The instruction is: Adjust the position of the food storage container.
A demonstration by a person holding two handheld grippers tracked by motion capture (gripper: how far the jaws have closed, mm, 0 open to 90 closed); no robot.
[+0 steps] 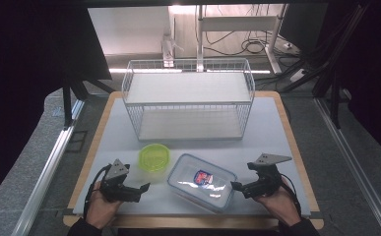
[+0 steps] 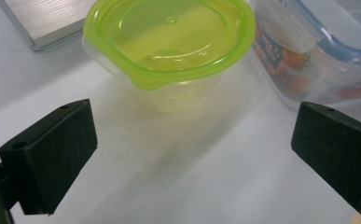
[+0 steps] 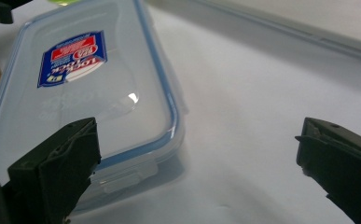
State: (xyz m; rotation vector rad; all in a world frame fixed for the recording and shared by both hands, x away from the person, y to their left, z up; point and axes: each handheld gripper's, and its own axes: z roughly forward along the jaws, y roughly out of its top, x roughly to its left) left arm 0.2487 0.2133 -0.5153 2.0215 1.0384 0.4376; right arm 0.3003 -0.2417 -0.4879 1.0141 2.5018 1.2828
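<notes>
Nearest the person, the left hand-held gripper (image 1: 141, 188) and the right hand-held gripper (image 1: 235, 186) rest low over the front of the white, matte bench (image 1: 271, 132), each with its blocky black jaws spread wide and holding nothing. Taking the clear rectangular container (image 1: 201, 182) as the landmark, the right hand-held gripper sits just beside its near right corner, and one jaw stands just in front of the snap flap (image 3: 127, 176) on that short end. The container is smooth, glossy plastic with rounded corners, a blue seal line round its flat lid and a red-and-blue label (image 1: 203, 177) in the lid's middle; its long axis runs diagonally, from far left to near right in the high view. The left hand-held gripper lies to the container's left, aimed at the round tub (image 2: 169, 56) that stands just beside the container's far left end. The tub is a small, translucent tapering cup under a shiny yellow-green lid with a little pull tab. Beyond the container, well apart, stands a white wire basket rack (image 1: 188, 98), boxy and open-meshed, with flat pale shelves.
</notes>
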